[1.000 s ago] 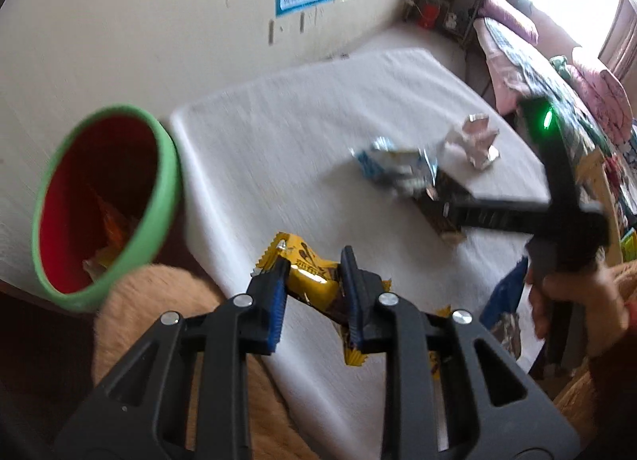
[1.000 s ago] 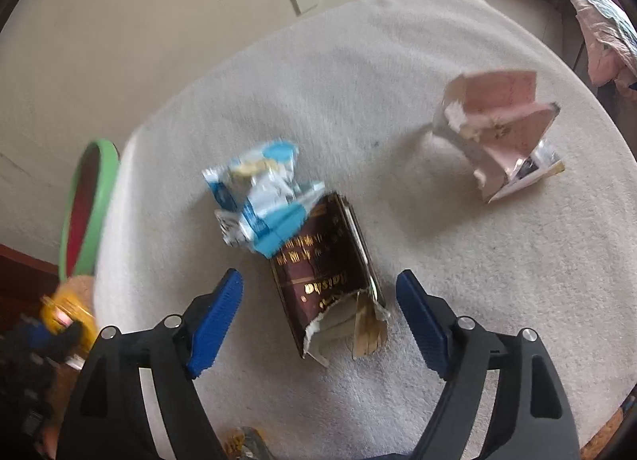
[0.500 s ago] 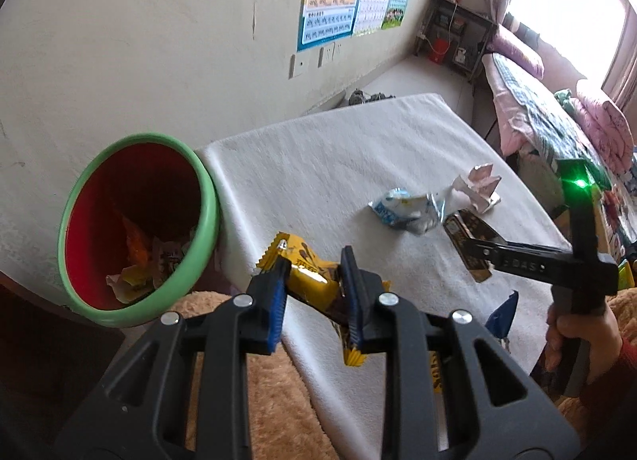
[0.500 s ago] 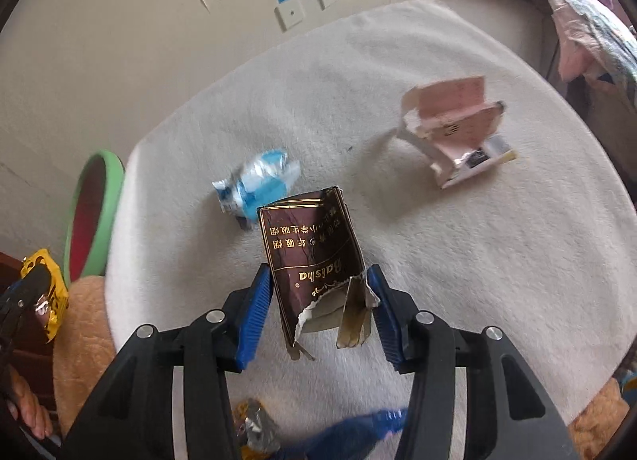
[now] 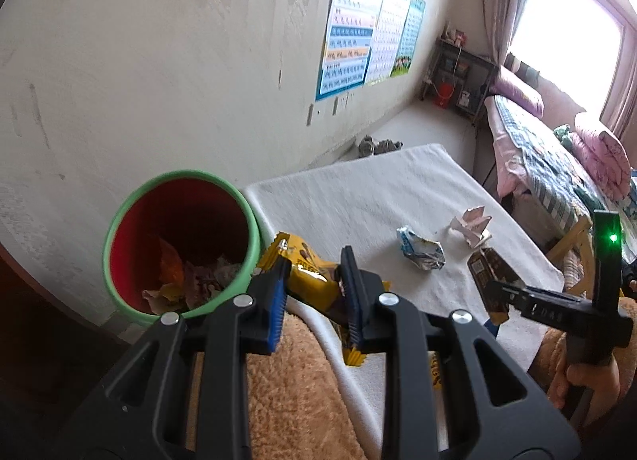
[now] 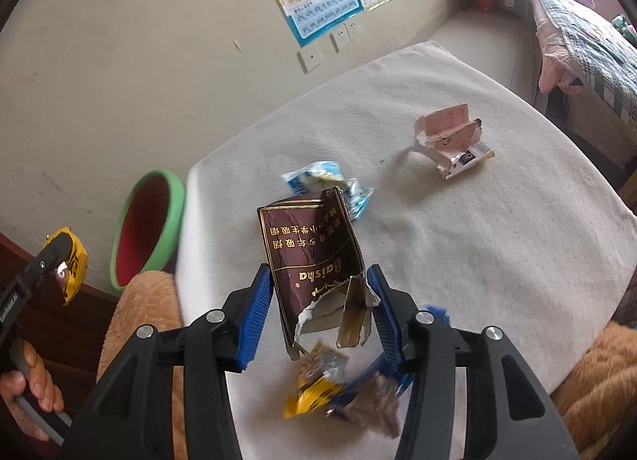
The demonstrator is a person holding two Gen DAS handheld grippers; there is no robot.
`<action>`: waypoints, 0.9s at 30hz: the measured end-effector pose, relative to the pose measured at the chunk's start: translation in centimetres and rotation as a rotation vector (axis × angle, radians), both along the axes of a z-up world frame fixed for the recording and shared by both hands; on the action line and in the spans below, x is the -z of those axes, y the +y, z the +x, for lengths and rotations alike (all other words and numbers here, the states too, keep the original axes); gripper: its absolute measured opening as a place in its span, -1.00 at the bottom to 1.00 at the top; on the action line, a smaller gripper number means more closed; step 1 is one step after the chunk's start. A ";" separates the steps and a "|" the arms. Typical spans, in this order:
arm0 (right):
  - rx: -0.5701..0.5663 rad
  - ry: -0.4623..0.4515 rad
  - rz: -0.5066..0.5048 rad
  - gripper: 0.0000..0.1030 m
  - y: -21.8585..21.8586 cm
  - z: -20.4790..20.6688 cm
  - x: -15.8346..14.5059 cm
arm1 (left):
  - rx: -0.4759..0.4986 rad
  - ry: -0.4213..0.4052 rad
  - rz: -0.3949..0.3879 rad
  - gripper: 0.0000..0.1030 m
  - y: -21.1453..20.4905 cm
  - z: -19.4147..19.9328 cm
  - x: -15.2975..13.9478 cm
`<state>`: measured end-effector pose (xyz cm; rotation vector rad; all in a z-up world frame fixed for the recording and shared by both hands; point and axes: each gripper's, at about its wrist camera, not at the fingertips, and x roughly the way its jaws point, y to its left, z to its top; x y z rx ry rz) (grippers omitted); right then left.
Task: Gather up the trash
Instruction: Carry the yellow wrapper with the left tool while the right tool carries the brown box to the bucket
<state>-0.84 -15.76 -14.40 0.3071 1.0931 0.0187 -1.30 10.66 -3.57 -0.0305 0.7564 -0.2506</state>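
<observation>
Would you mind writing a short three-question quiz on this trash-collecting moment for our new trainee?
1. True or false: the left gripper is shut on the yellow wrapper.
2. The right gripper holds which item? A) blue foil wrapper B) torn brown carton C) pink torn box
3. Fill in: the bin with the green rim has a ____ interior.

Key
1. True; its blue pads pinch the wrapper near the bin's mouth.
2. B; the torn brown carton sits between the pads, while the blue foil wrapper and pink torn box lie on the white-covered table.
3. Red.
</observation>
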 end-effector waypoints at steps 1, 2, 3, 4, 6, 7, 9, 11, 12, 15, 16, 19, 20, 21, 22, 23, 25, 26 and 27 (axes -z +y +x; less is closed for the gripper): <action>-0.003 -0.003 0.001 -0.08 0.2 0.0 0.0 | -0.001 -0.008 -0.001 -0.52 0.2 -0.3 -0.3; -0.005 -0.007 0.000 -0.08 0.4 -0.1 -0.2 | -0.002 -0.013 -0.002 -0.52 0.4 -0.5 -0.3; -0.009 -0.012 0.000 -0.08 0.8 -0.1 -0.5 | -0.004 -0.018 -0.002 -0.52 0.5 -0.7 -0.4; -0.011 -0.017 0.000 -0.08 1.0 -0.2 -0.7 | -0.006 -0.021 -0.004 -0.52 0.7 -0.8 -0.6; -0.017 -0.027 -0.002 -0.08 1.4 -0.2 -1.1 | -0.009 -0.026 -0.009 -0.52 1.1 -1.1 -0.8; -0.021 -0.034 -0.003 -0.08 1.6 -0.3 -1.4 | -0.011 -0.030 -0.010 -0.52 1.2 -1.3 -0.9; -0.028 -0.049 -0.006 -0.08 2.1 -0.2 -2.1 | -0.015 -0.039 -0.015 -0.52 1.5 -1.5 -1.1; -0.035 -0.059 -0.008 -0.08 2.4 -0.2 -2.5 | -0.020 -0.044 -0.021 -0.52 1.8 -1.5 -1.3; -0.038 -0.064 -0.009 -0.08 2.5 -0.2 -2.7 | -0.023 -0.045 -0.025 -0.52 1.9 -1.6 -1.3; -0.043 -0.078 -0.005 -0.08 2.8 0.0 -3.3 | -0.027 -0.045 -0.029 -0.52 2.3 -1.5 -1.3; -0.046 -0.083 -0.004 -0.08 2.9 0.0 -3.5 | -0.028 -0.044 -0.029 -0.52 2.3 -1.5 -1.2; -0.051 -0.086 -0.006 -0.08 3.2 0.1 -3.7 | -0.032 -0.041 -0.029 -0.52 2.6 -1.2 -1.1; -0.052 -0.084 -0.007 -0.08 3.3 0.2 -3.7 | -0.035 -0.039 -0.030 -0.52 2.7 -1.1 -1.1; -0.053 -0.082 -0.007 -0.08 3.3 0.3 -3.7 | -0.038 -0.037 -0.031 -0.52 2.9 -0.9 -1.0; -0.054 -0.080 -0.008 -0.08 3.4 0.4 -3.6 | -0.042 -0.035 -0.031 -0.52 3.1 -0.8 -1.0; -0.055 -0.079 -0.008 -0.08 3.4 0.5 -3.5 | -0.048 -0.031 -0.031 -0.52 3.3 -0.6 -0.8; -0.055 -0.074 -0.003 -0.08 3.4 0.8 -3.3 | -0.057 -0.023 -0.031 -0.52 3.5 -0.2 -0.6; -0.056 -0.072 0.000 -0.08 3.5 1.0 -3.3 | -0.062 -0.018 -0.031 -0.52 3.6 0.0 -0.3; -0.057 -0.071 0.002 -0.08 3.5 1.2 -3.2 | -0.068 -0.013 -0.029 -0.52 3.7 0.4 -0.1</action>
